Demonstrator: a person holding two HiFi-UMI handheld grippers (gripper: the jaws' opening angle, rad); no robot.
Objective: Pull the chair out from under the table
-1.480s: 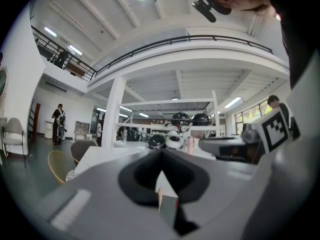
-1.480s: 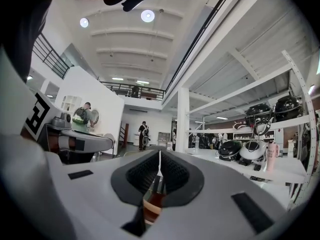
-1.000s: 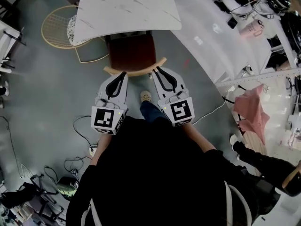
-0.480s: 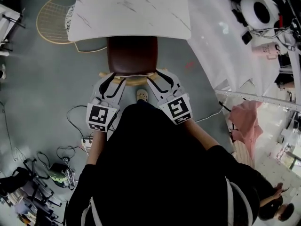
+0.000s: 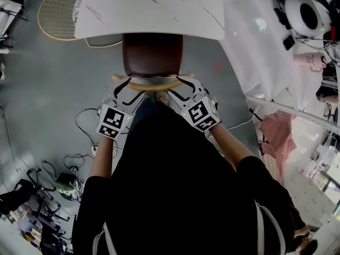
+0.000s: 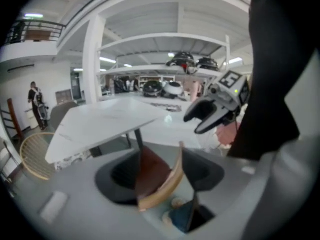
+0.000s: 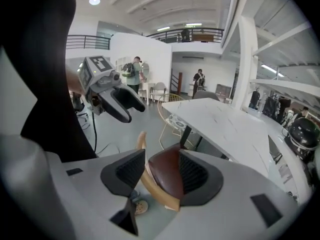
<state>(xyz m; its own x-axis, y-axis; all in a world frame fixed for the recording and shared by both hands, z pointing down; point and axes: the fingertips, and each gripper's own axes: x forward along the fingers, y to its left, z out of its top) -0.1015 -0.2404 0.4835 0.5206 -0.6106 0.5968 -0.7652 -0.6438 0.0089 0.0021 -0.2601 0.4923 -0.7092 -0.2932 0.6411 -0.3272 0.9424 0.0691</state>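
Observation:
The chair has a brown seat [image 5: 152,54] and a curved wooden backrest [image 5: 147,86]. It stands at the near edge of the white marble table [image 5: 149,9], with the front of the seat still under the top. My left gripper [image 5: 127,88] is at the backrest's left end and my right gripper [image 5: 183,86] at its right end. Both have just been opening their jaws. In the left gripper view the backrest [image 6: 162,189] runs between the spread pads of the left gripper [image 6: 160,171], with gaps. It [image 7: 150,184] does the same in the right gripper [image 7: 162,171].
A gold wire chair [image 5: 58,17] stands left of the table. A white-draped table [image 5: 255,41] with gear stands at the right. Cables and a power strip [image 5: 95,150] lie on the grey floor at the left. My shoe [image 5: 162,97] is just behind the backrest.
Both pairs of jaws were closed on the backrest and now stand apart around it. Both grippers have sunk and now lie lower against the backrest.

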